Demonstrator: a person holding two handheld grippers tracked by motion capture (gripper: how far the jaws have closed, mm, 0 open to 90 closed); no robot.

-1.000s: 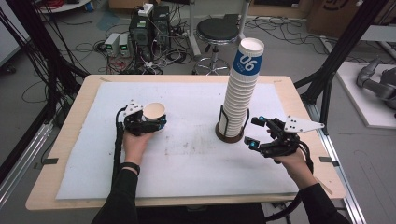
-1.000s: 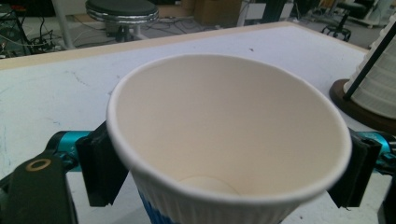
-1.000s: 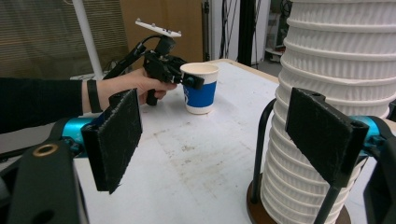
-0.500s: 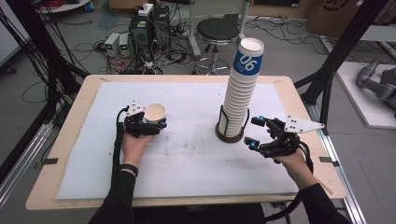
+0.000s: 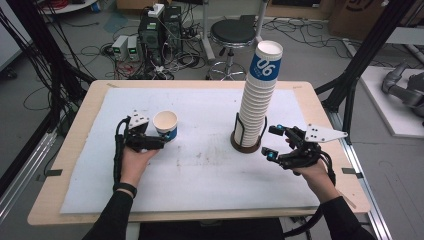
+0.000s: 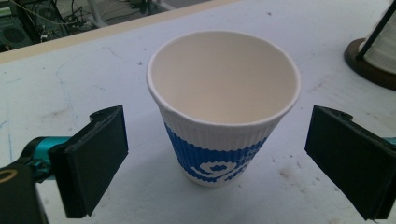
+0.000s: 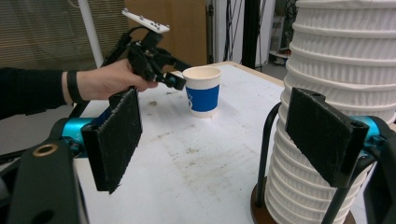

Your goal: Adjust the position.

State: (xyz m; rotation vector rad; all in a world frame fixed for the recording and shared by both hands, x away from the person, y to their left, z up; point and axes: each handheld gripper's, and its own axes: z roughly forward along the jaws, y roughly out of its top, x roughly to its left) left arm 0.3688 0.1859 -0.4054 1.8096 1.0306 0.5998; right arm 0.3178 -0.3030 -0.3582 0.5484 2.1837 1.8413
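Left tool [image 6: 215,154] just opened wide, cup [image 6: 223,105] standing between jaws, untouched. Right tool [image 7: 224,135] open, empty, beside cup stack [image 7: 341,84].

We are in a robotics lab or test workshop. Our wooden counter [image 5: 327,125], covered by a stained white mat [image 5: 200,165], stands inside a black metal frame [image 5: 367,47]. Behind it, computer boxes [image 5: 160,32] sit on a bare grey floor [image 5: 310,45] amid tangled cables [image 5: 65,50], beside a black stool [image 5: 232,35] and cardboard boxes [image 5: 357,15].
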